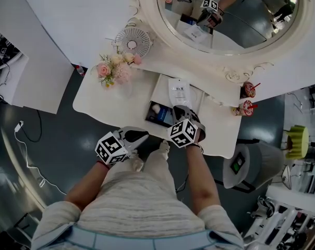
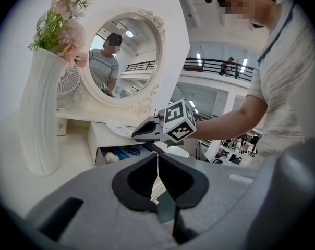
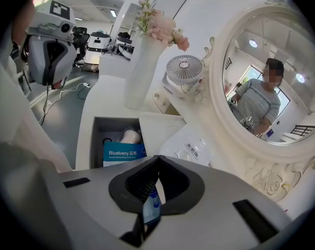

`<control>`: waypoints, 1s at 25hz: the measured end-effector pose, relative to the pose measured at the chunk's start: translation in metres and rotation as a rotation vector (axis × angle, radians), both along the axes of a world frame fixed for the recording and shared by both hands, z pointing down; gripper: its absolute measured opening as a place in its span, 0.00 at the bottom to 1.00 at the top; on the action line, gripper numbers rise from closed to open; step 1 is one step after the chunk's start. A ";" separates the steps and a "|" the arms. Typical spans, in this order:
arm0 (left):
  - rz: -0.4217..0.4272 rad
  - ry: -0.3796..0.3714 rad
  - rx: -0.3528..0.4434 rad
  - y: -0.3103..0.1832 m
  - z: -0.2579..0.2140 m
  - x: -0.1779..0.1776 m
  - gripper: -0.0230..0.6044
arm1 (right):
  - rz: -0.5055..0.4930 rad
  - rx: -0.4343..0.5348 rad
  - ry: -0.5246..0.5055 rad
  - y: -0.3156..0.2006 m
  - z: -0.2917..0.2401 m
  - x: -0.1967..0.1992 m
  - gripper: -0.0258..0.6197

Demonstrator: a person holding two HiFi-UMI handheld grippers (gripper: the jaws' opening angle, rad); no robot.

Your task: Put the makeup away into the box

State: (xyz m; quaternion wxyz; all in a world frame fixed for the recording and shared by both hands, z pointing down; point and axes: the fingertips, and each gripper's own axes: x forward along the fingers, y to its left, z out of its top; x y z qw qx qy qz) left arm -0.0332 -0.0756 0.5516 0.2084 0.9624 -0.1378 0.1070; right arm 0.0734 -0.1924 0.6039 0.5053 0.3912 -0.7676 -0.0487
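While one Blueberry packet [image 3: 123, 153] is lying in the box [image 3: 97, 139], we are gripping a blue-and-white sachet [image 3: 148, 210] in the right tongs [image 3: 157, 159], left tongs [image 2: 157, 155] clenched empty. A white sachet [image 3: 196, 147] is waiting outside.

box [image 3: 97, 135]: white outside, grey inside, open-topped, on white vanity top [image 3: 87, 108]. in it: blue "blueberry" sachet [image 3: 124, 153] lying flat at near end, white rounded item [image 3: 129, 136] just behind. white sachet [image 3: 195, 147] flat on white panel just right of opening. small blue-white sachet [image 3: 150, 208] pinched in closed right gripper [image 3: 157, 159], near box.
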 end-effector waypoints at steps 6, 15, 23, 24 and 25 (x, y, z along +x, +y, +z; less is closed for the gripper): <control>0.011 0.008 0.004 0.003 -0.002 0.006 0.06 | -0.012 0.024 -0.027 0.014 -0.011 -0.003 0.05; 0.013 0.009 0.008 0.009 -0.002 0.005 0.06 | -0.074 0.038 -0.075 0.044 -0.021 -0.018 0.05; 0.020 0.016 0.013 0.015 -0.005 0.005 0.06 | -0.231 0.040 -0.110 0.075 -0.032 -0.041 0.05; 0.020 0.016 0.014 0.014 -0.005 0.005 0.06 | -0.255 0.033 -0.110 0.080 -0.032 -0.043 0.05; 0.020 0.016 0.016 0.014 -0.005 0.005 0.06 | -0.279 0.026 -0.107 0.084 -0.030 -0.045 0.05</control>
